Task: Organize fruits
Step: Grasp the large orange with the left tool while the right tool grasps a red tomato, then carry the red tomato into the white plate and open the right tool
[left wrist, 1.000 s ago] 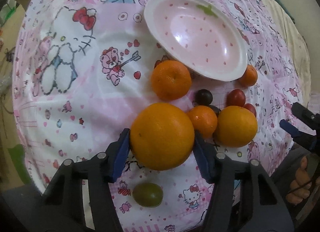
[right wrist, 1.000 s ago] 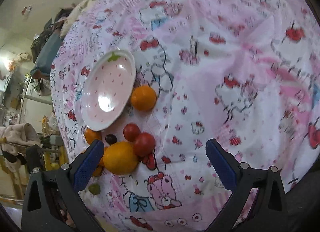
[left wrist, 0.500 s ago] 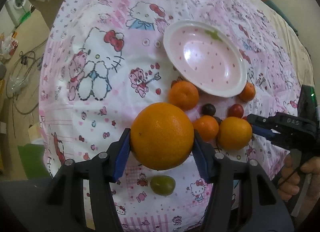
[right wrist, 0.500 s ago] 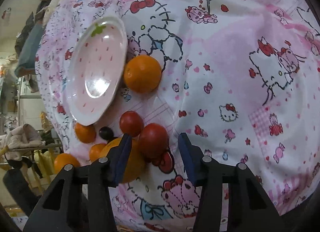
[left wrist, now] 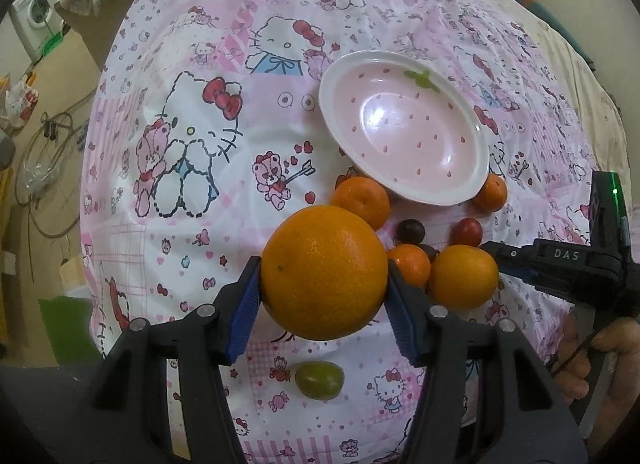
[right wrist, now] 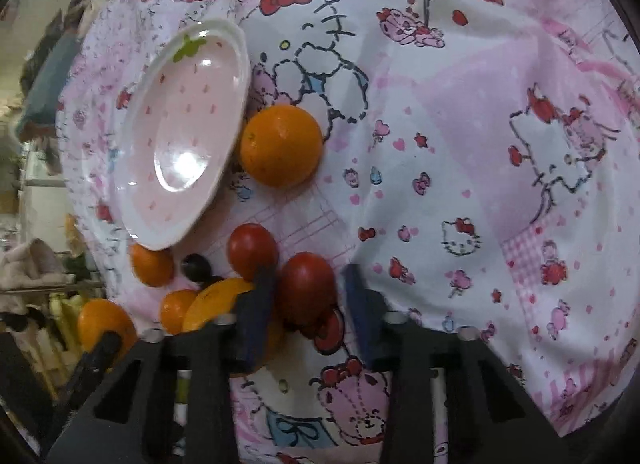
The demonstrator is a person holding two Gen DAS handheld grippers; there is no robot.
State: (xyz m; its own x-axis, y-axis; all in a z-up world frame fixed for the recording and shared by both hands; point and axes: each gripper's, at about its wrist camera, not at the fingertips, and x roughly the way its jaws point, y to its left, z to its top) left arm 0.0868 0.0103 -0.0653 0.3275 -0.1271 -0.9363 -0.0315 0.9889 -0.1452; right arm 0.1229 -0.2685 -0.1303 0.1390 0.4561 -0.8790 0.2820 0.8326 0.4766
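My left gripper (left wrist: 324, 298) is clamped on a big orange (left wrist: 324, 272), lifted above the patterned cloth (left wrist: 168, 224); only this view shows the green grape (left wrist: 320, 380) lying beneath it. My right gripper (right wrist: 308, 296) has its fingers around a red tomato (right wrist: 306, 288), one pad touching it, the other apart. A second tomato (right wrist: 252, 250) and a dark grape (right wrist: 196, 267) lie beyond. Farther off, the pink plate (right wrist: 136, 200) holds nothing; an orange (right wrist: 282, 146) touches its rim.
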